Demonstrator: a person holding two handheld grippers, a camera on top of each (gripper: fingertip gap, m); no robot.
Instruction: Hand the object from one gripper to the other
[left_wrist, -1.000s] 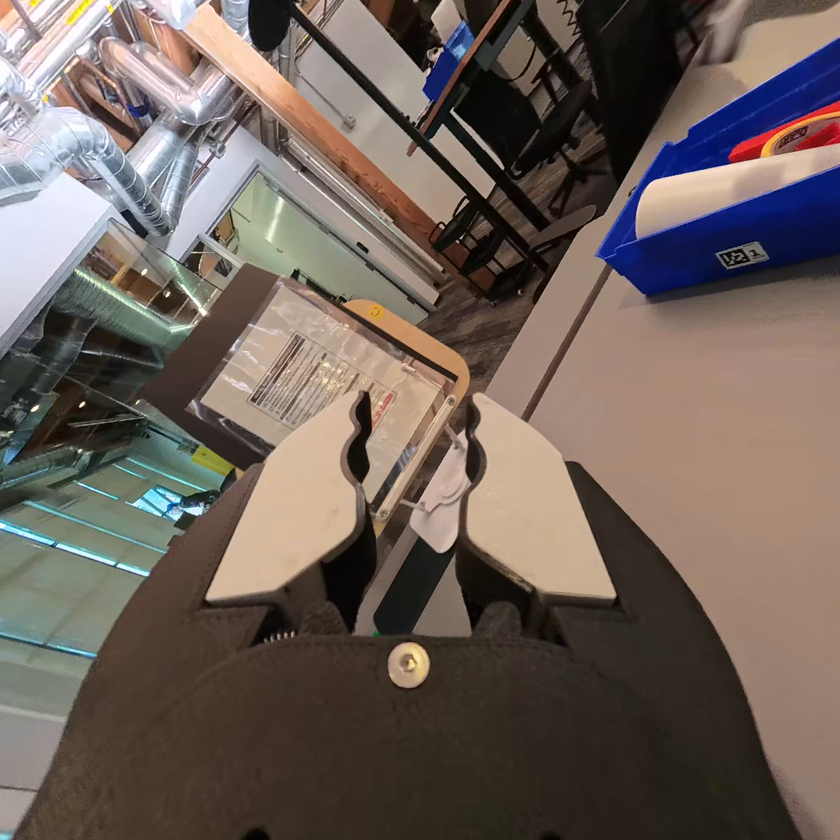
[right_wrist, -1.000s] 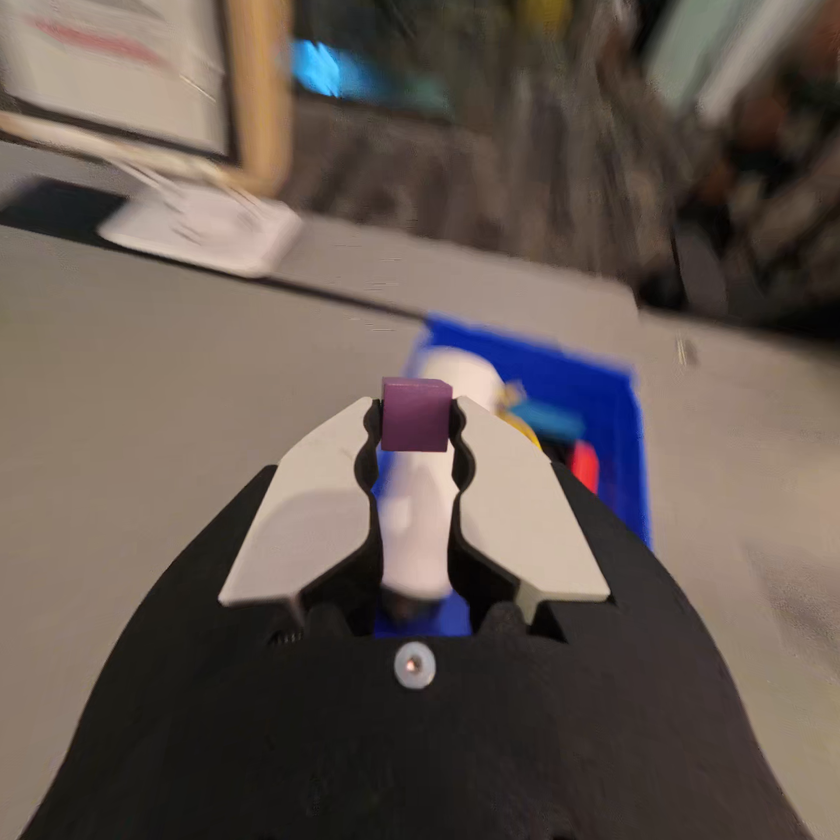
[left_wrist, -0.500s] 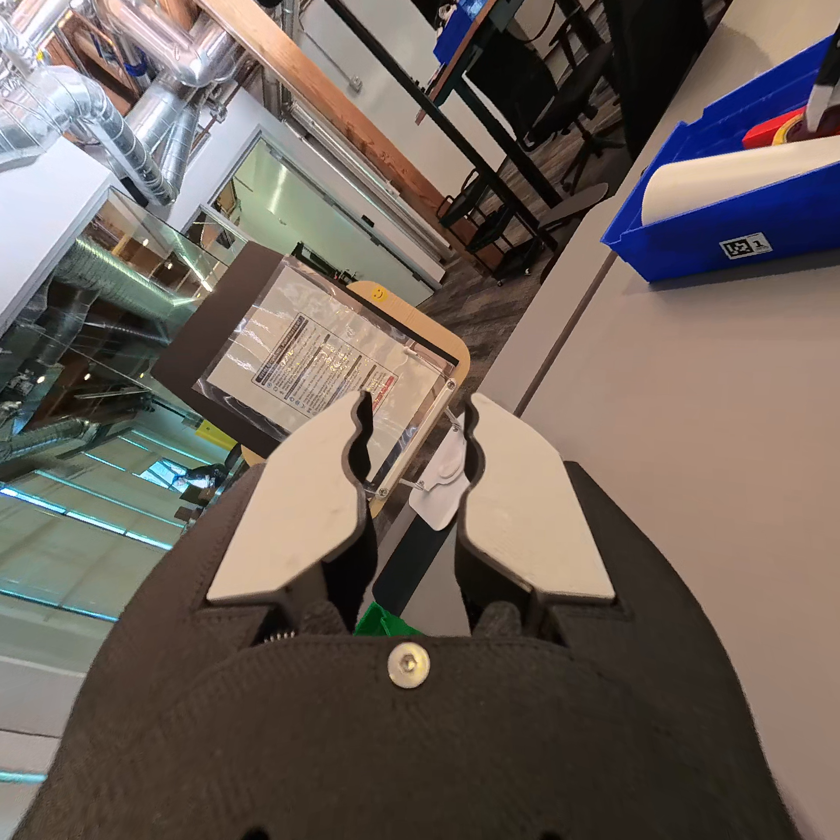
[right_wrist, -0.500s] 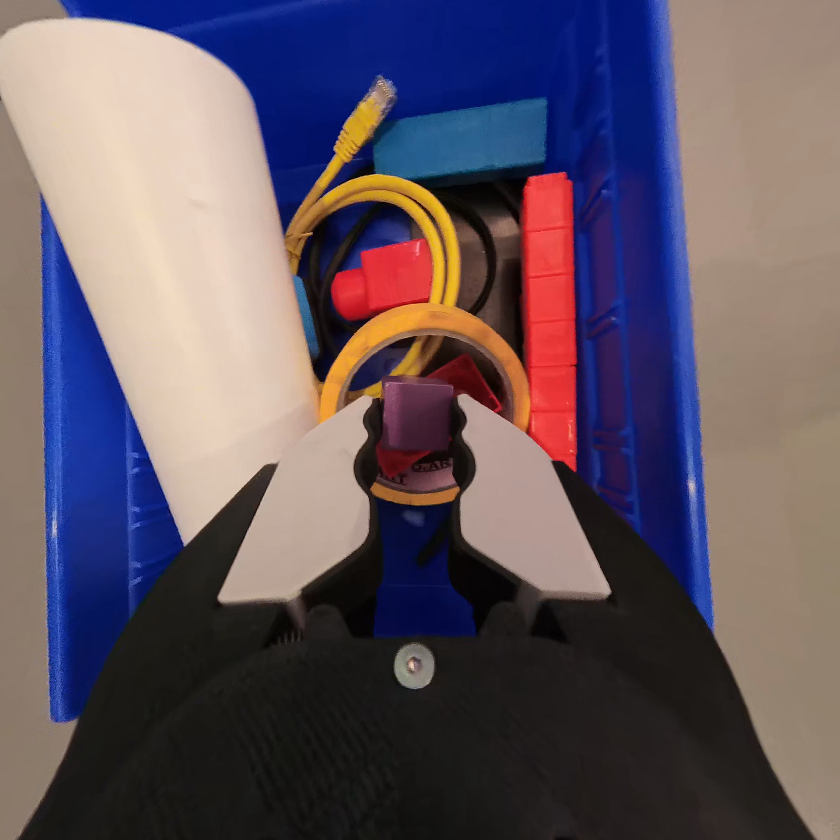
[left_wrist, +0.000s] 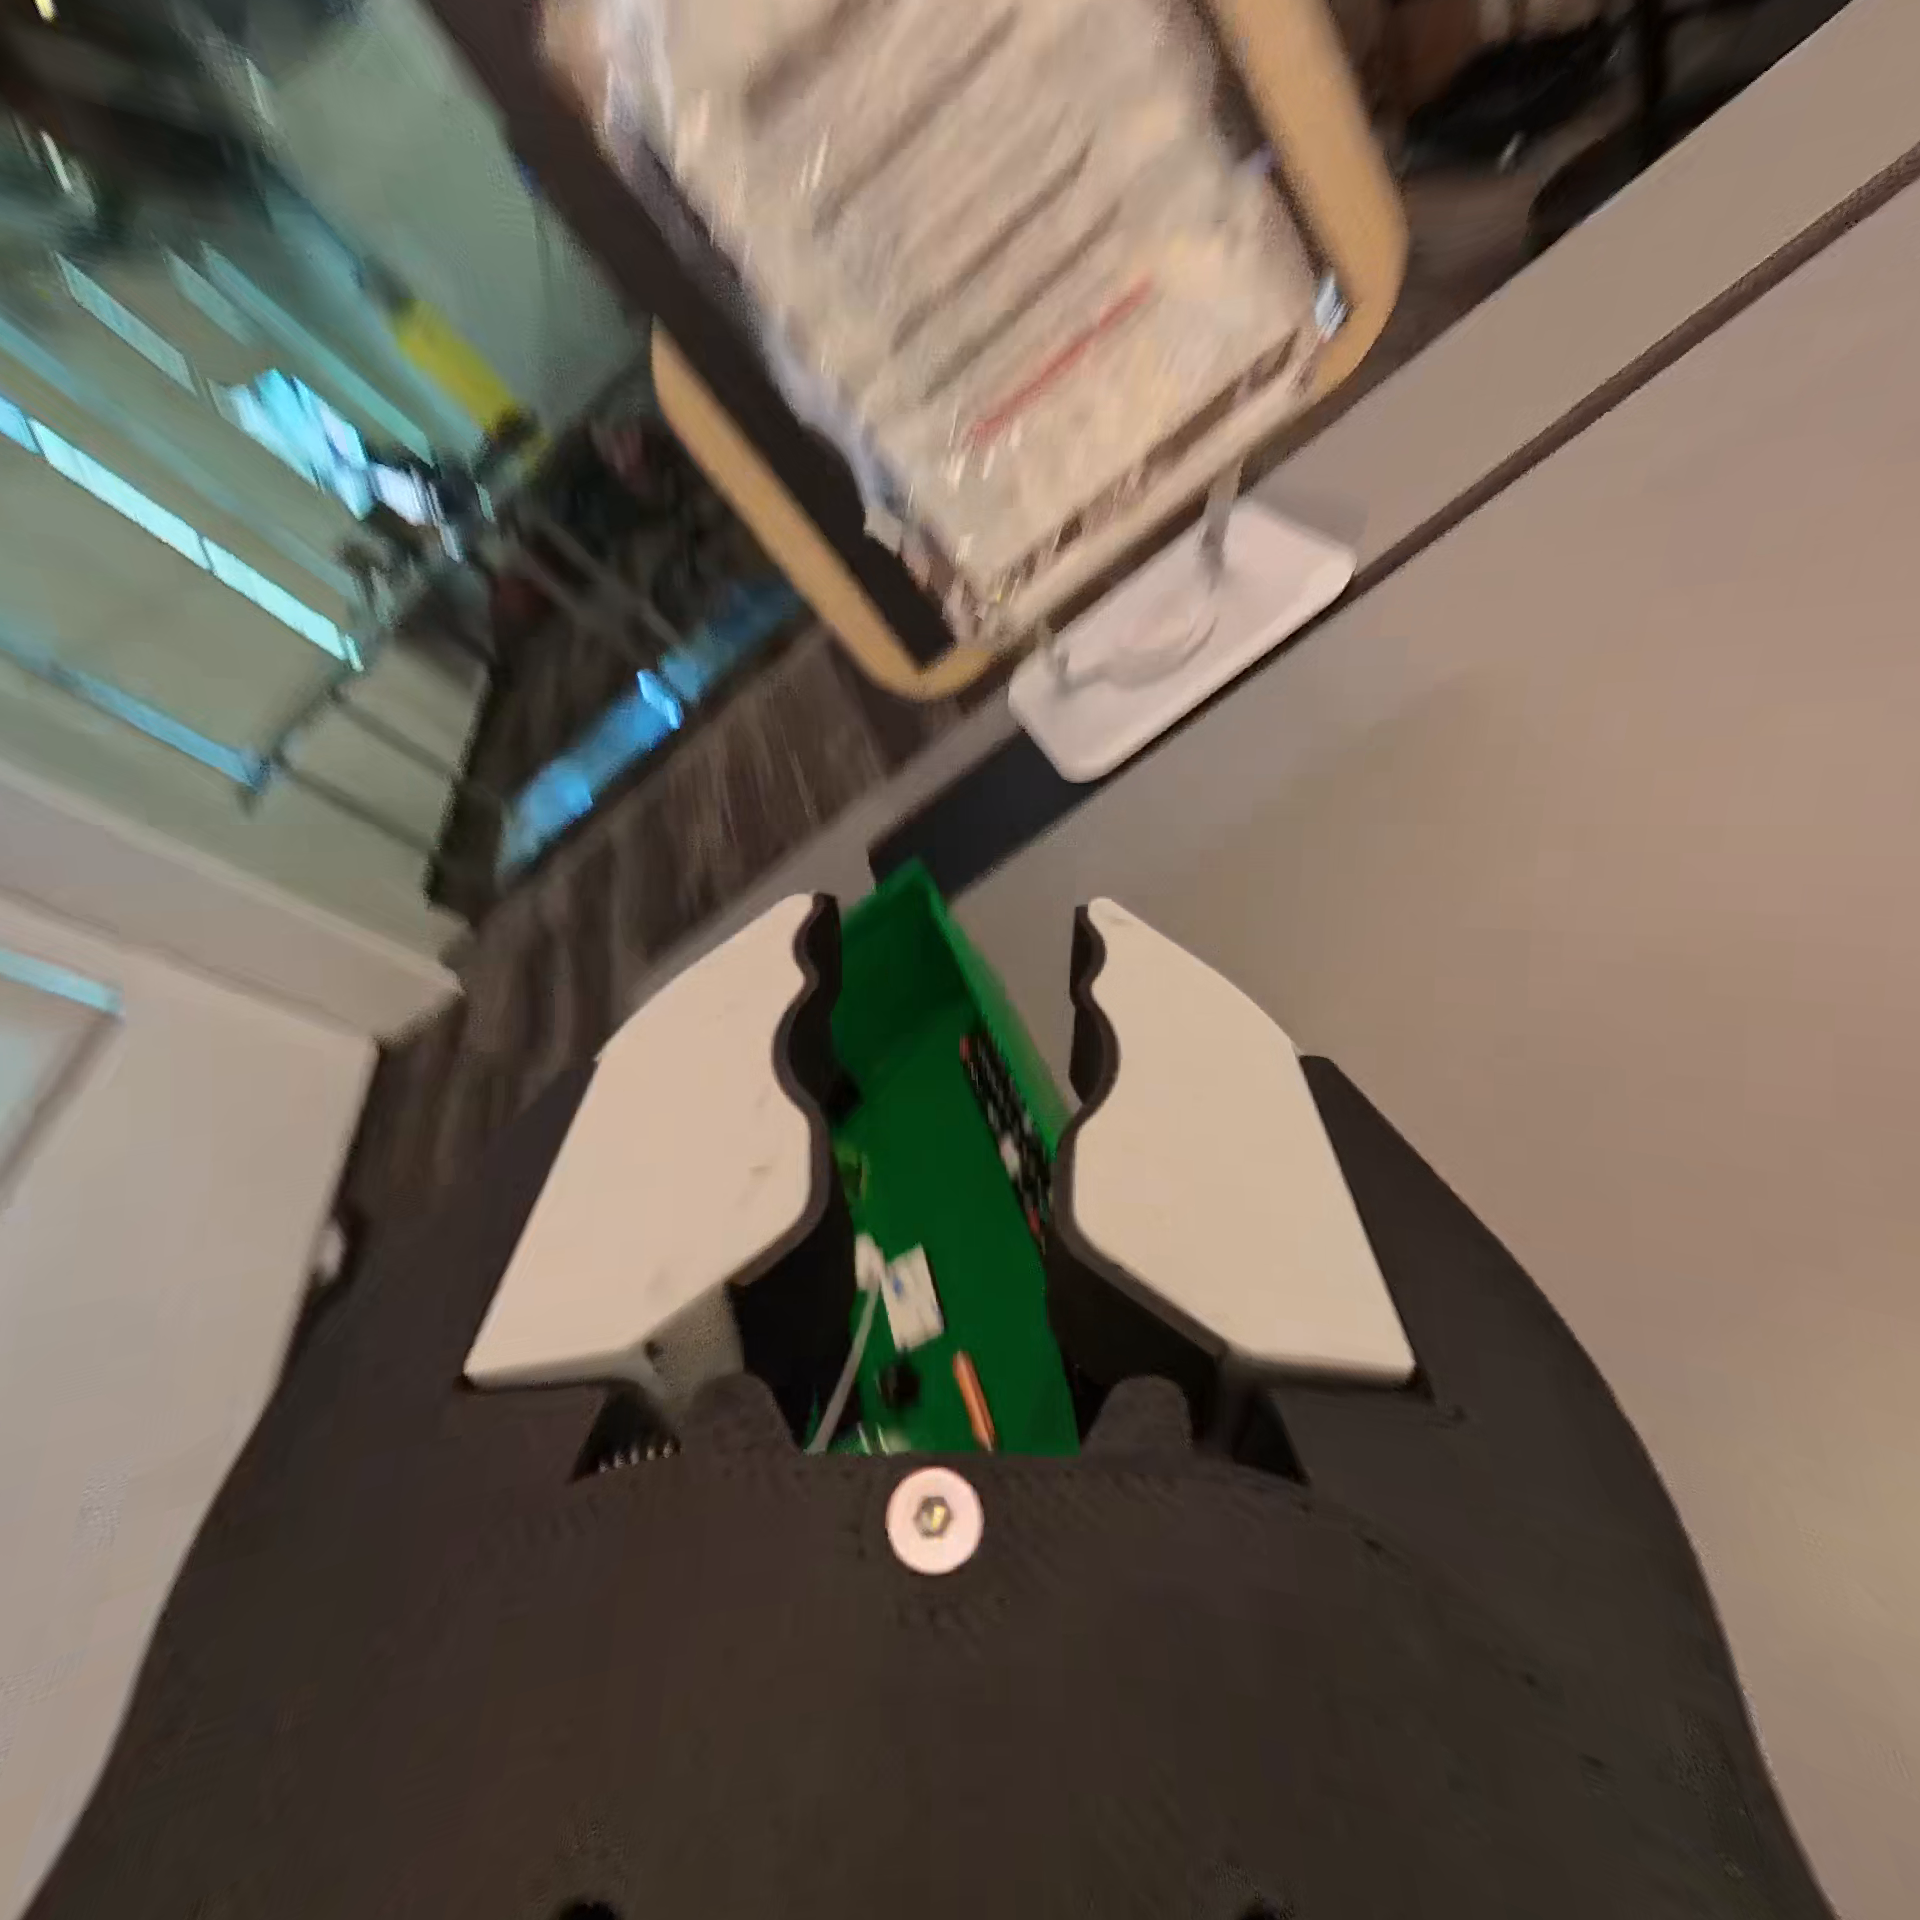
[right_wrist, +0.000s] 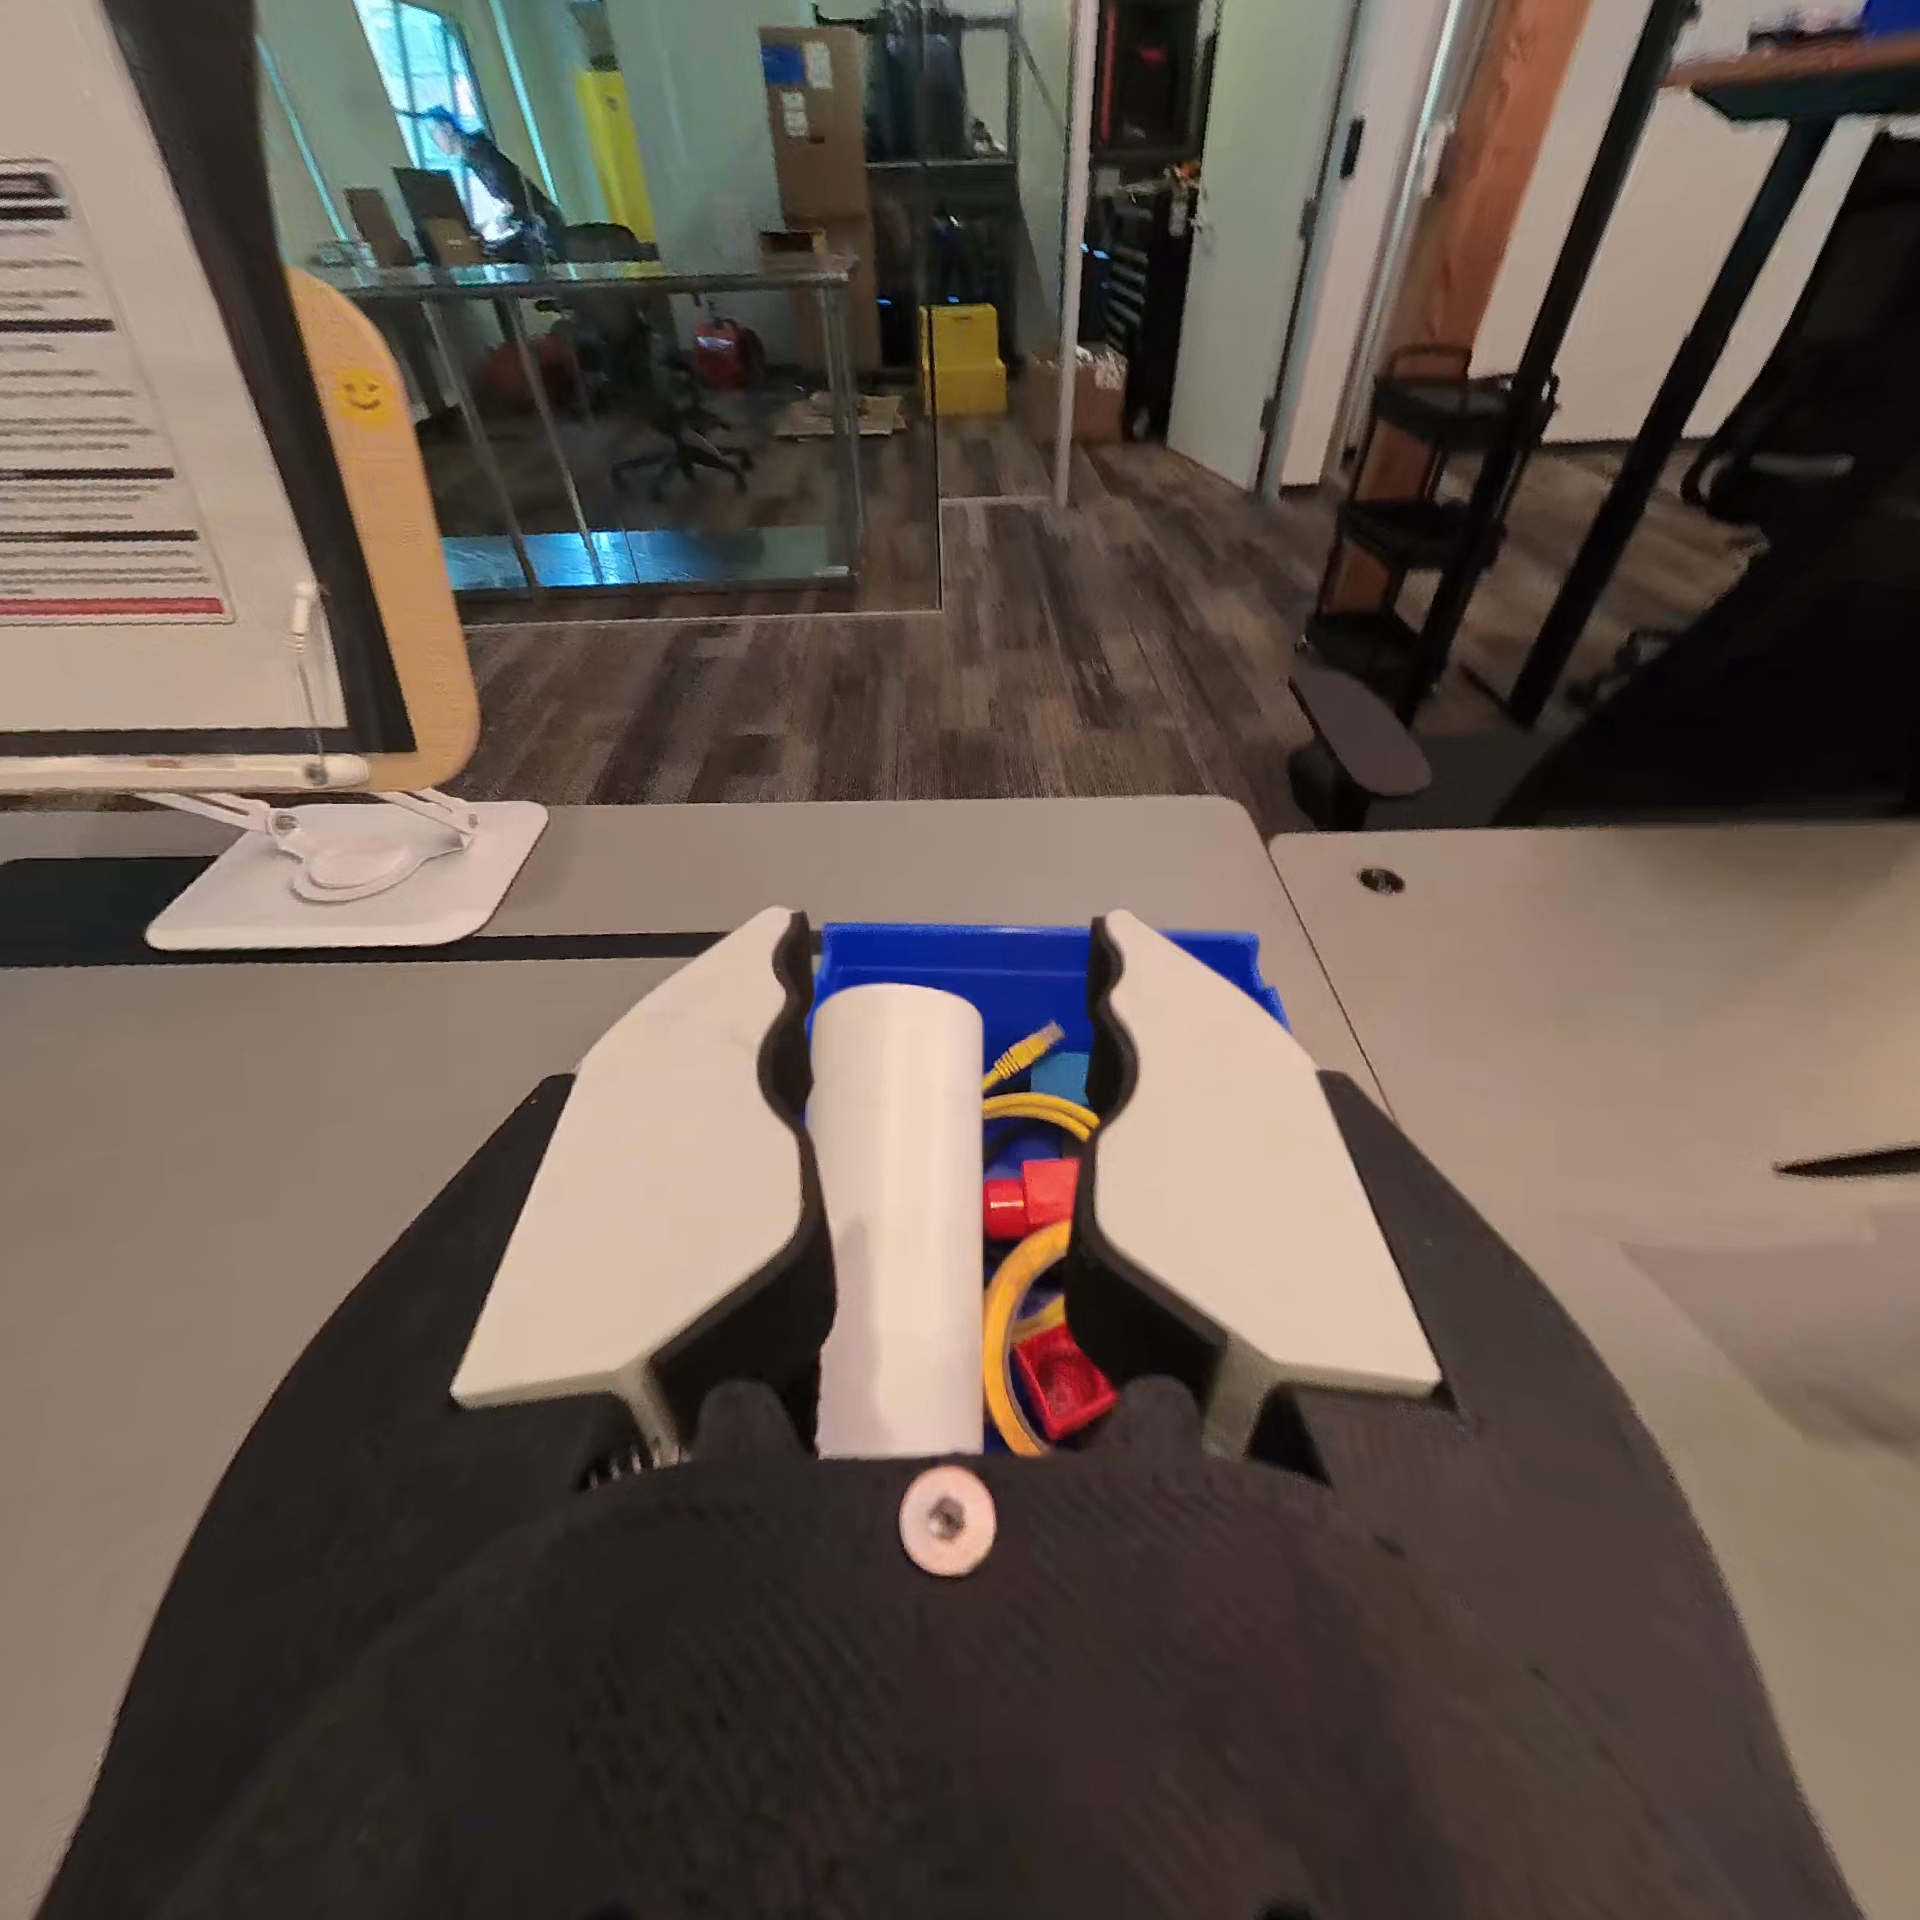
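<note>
My right gripper (right_wrist: 951, 925) is open and empty above a blue bin (right_wrist: 1039, 945) on the grey table (right_wrist: 260, 1091). The bin holds a white tube (right_wrist: 899, 1195), a yellow cable (right_wrist: 1039, 1117), red blocks (right_wrist: 1029, 1195) and a yellow tape ring (right_wrist: 1013, 1309). The purple cube is not in view. My left gripper (left_wrist: 951, 935) is open. A flat green thing (left_wrist: 935, 1143) with dark dots and small parts shows in the gap between its fingers. The jaws stand apart from it. The left wrist view is blurred.
A document stand with a white base (right_wrist: 343, 873) stands at the table's far left edge; it also shows in the left wrist view (left_wrist: 1184, 644). A seam and a hole (right_wrist: 1380, 881) mark the adjoining table on the right. Floor and office furniture lie beyond.
My right gripper has opened and no longer holds the purple cube it carried over the blue bin; its view has tilted up. My left gripper has swung over the green thing.
</note>
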